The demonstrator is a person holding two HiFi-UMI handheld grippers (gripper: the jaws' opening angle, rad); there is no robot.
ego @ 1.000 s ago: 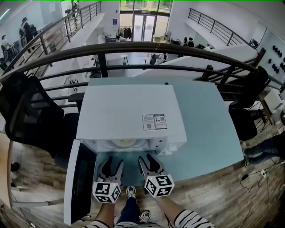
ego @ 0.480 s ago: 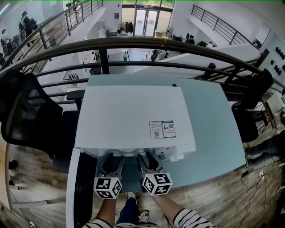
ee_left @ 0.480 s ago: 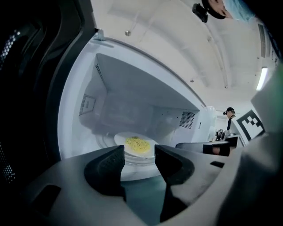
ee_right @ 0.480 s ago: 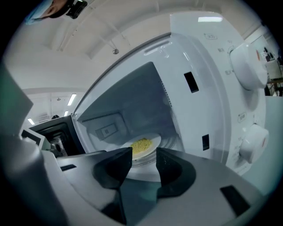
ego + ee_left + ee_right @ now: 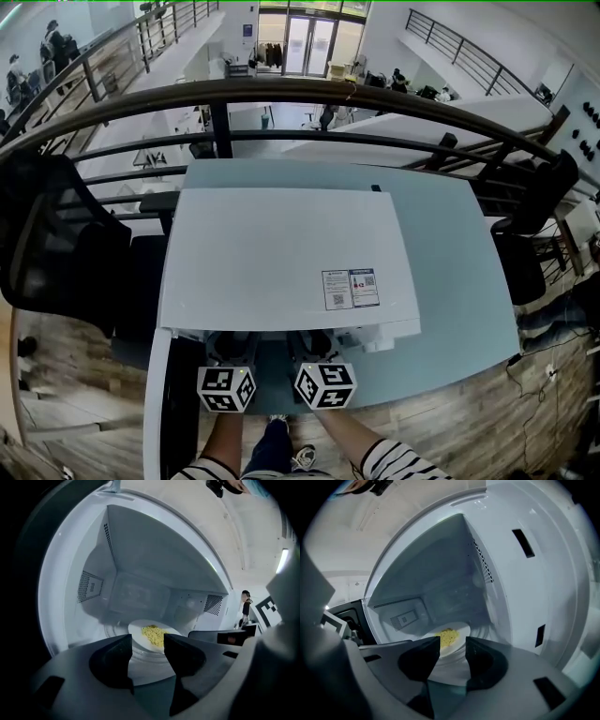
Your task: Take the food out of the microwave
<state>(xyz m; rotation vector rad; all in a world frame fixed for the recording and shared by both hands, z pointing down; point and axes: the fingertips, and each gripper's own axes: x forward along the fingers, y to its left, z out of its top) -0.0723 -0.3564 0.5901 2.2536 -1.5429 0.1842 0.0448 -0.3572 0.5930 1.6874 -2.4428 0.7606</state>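
A pale blue-green table [image 5: 450, 262] stands against a dark curved railing [image 5: 281, 94], with a black office chair [image 5: 56, 244] at its left side. On the table sits a white microwave [image 5: 281, 253], which covers most of the left half; a small printed sticker [image 5: 352, 288] lies near the front right corner of its top. The microwave's door [image 5: 176, 403] is swung fully open to the left, its dark inner face turned toward the person.

Both tools are held level with the open front, side by side and near each other but apart. In the head view only their marker cubes and rear parts show – the tips sit under the front edge of the microwave's top. The left gripper [image 5: 147, 651] points into the chamber with its jaws apart and nothing between the pads. The right gripper [image 5: 453, 653] is likewise spread, gripping nothing. Striped sleeves [image 5: 394, 459] show at the bottom edge behind them.

Inside, on the floor of the chamber, rests a white plate [image 5: 138, 631], lying flat and roughly central. Through each pair of jaws it appears beyond the tips, untouched. A small heap of yellow food [image 5: 153, 635] – crumbly or grainy, too small to tell further – lies in the middle of the plate. Perforated vents [image 5: 91, 587] mark the side wall.
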